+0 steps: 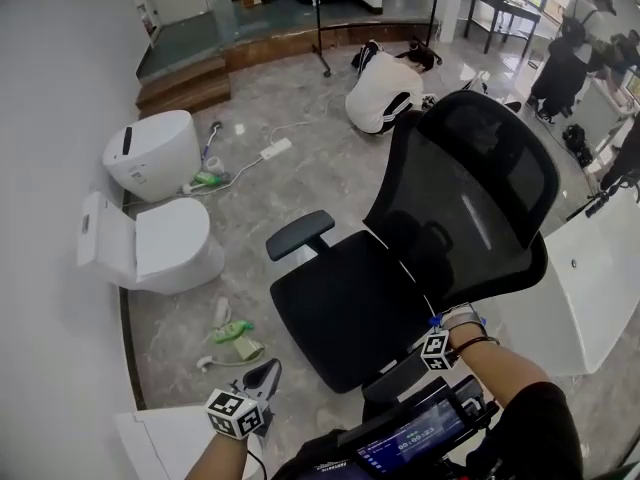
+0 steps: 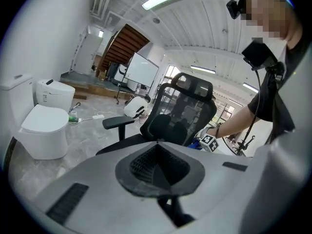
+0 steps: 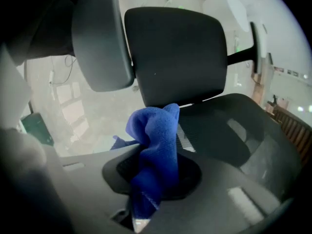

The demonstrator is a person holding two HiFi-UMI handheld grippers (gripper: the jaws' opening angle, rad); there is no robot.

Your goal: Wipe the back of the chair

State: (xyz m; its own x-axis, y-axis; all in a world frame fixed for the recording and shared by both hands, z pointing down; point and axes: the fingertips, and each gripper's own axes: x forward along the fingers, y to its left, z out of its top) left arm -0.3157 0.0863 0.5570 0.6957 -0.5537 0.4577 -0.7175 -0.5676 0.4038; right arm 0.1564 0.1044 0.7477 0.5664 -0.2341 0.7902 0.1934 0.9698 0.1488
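**Chair-back wipe: cloth arriving at the lower edge of the back**

1. Two white toilets (image 1: 150,248), far left: standing on the marble floor, well apart from the work; taking no part.
2. Left gripper (image 2: 157,165): hanging low and left of the seat, its jaws lying together with nothing between them; idling, clear of the chair.
3. Office chair (image 1: 350,308): sitting centre, its mesh back (image 1: 480,188) rising to the right and tilting away from the wearer.
4. Right gripper (image 3: 151,179): pinching a blue cloth (image 3: 155,135), which is bunching upward out of the jaws. In the head view it is sitting at the lower edge of the back, where the back meets the seat. Whether the cloth is already touching the frame is not showing clearly.
5. Crouching person (image 1: 383,93), beyond the chair: taking no part.

Step, as judged: wiping is beginning or just under way at the bottom of the back. Next move, as judged: pressing the cloth flat against the back and drawing it along, perhaps with the idle gripper bracing the chair against rolling.
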